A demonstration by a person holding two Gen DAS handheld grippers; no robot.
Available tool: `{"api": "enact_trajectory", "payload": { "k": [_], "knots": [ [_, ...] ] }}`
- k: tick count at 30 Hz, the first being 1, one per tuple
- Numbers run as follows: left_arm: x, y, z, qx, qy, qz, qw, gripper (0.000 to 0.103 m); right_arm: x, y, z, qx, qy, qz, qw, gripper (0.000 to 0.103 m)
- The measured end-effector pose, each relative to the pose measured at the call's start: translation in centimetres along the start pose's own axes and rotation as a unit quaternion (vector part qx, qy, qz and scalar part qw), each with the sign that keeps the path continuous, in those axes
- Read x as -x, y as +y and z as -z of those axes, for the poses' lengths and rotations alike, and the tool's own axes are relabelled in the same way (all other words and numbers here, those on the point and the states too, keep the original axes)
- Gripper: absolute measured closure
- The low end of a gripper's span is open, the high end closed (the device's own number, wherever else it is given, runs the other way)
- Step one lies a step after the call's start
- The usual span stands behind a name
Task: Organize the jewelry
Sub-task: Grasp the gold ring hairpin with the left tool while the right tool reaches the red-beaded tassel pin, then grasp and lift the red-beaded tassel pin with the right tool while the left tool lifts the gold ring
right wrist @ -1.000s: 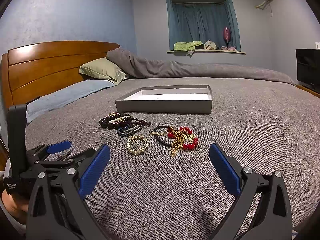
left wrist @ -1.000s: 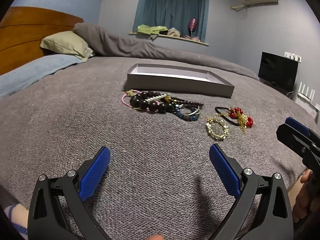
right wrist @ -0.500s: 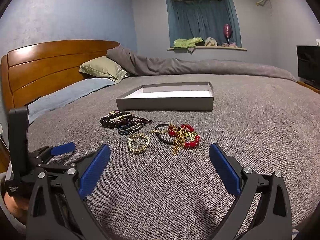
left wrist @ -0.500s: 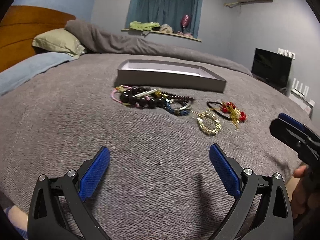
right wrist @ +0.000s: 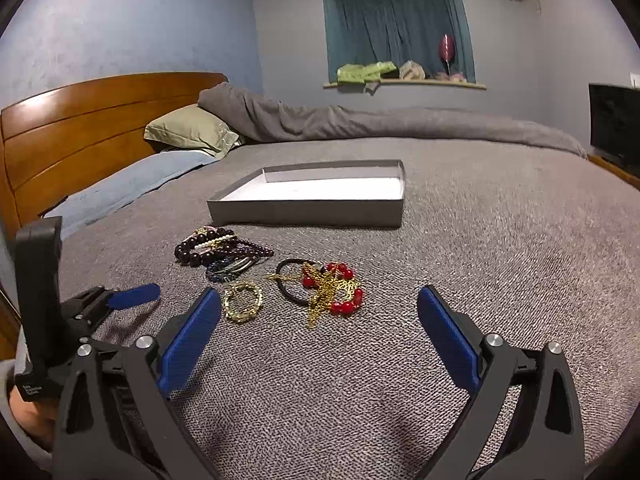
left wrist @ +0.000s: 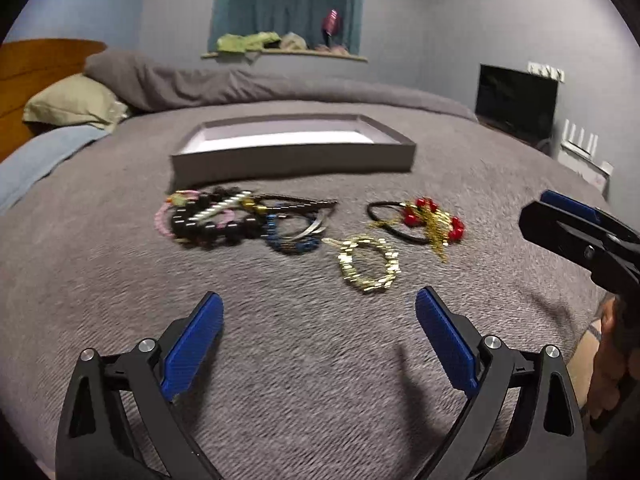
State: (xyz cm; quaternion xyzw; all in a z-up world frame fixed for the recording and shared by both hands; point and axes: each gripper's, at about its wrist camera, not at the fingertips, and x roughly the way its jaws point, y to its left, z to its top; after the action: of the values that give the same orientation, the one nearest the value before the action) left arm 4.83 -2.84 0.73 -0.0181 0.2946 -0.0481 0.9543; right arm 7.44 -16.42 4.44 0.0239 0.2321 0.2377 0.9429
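Note:
Jewelry lies on the grey bedspread in front of a shallow grey box [left wrist: 292, 160] [right wrist: 308, 214] with a white inside. A tangle of dark beaded bracelets [left wrist: 224, 222] [right wrist: 216, 250] lies left. A gold link bracelet [left wrist: 368, 264] [right wrist: 242, 302] lies nearer me. A black band with red beads and a gold chain [left wrist: 424, 222] [right wrist: 324, 290] lies right. My left gripper [left wrist: 320, 344] is open and empty, short of the gold bracelet. My right gripper [right wrist: 320, 340] is open and empty, just short of the red-bead piece.
The bed has a wooden headboard [right wrist: 80, 128], a green pillow [right wrist: 192, 130] and a bunched grey duvet [right wrist: 360, 120] at the back. A black TV [left wrist: 516, 102] stands at the right wall. The right gripper's body shows at the left wrist view's right edge [left wrist: 580, 240].
Both grippers have moved forward toward the jewelry, which now looks larger and nearer. The left view has swung so the box sits more centred. Both jaws stay open.

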Motion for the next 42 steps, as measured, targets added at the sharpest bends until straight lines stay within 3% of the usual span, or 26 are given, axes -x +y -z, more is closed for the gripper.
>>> {"api": "enact_trajectory", "payload": {
  "k": [5, 8, 15, 20, 24, 33, 35, 39, 42],
  "knots": [
    [-2.0, -0.8, -0.9, -0.010, 0.016, 0.017, 0.9997, 0.028, -0.4, -0.8, 0.0, -0.010, 0.007, 0.002, 1.000, 0.024],
    [-2.7, -1.2, -1.4, -0.019, 0.019, 0.016, 0.9995, 0.030, -0.6, -1.0, 0.0, -0.013, 0.008, 0.001, 1.000, 0.030],
    [-4.4, -2.6, -2.3, -0.042, 0.050, 0.001, 0.9979, 0.033, -2.1, -1.5, -0.8, -0.009, 0.018, 0.006, 1.000, 0.030],
    [-4.0, -2.1, -2.1, -0.037, 0.041, -0.003, 0.9985, 0.061, -3.8, -1.7, -1.2, 0.001, 0.039, 0.014, 0.999, 0.036],
    [-2.6, -1.1, -1.1, -0.025, 0.020, 0.013, 0.9994, 0.061, -5.4, -1.4, -1.4, 0.017, 0.063, 0.011, 0.998, 0.045],
    [-1.4, 1.2, -0.9, 0.009, 0.003, 0.027, 0.9996, 0.061, -8.8, -0.9, -2.0, 0.034, 0.107, -0.002, 0.994, 0.047],
    [-1.4, 1.2, -0.9, 0.012, 0.004, 0.029, 0.9995, 0.061, -9.6, -0.9, -1.8, 0.036, 0.119, -0.005, 0.992, 0.056],
    [-1.3, 1.5, -0.9, 0.017, 0.003, 0.033, 0.9993, 0.061, -9.6, -1.1, -1.4, 0.033, 0.117, -0.009, 0.993, 0.086],
    [-1.1, 1.9, -1.0, 0.025, 0.003, 0.037, 0.9990, 0.061, -8.5, -1.9, -1.7, 0.010, 0.095, -0.025, 0.995, 0.096]
  ]
}}
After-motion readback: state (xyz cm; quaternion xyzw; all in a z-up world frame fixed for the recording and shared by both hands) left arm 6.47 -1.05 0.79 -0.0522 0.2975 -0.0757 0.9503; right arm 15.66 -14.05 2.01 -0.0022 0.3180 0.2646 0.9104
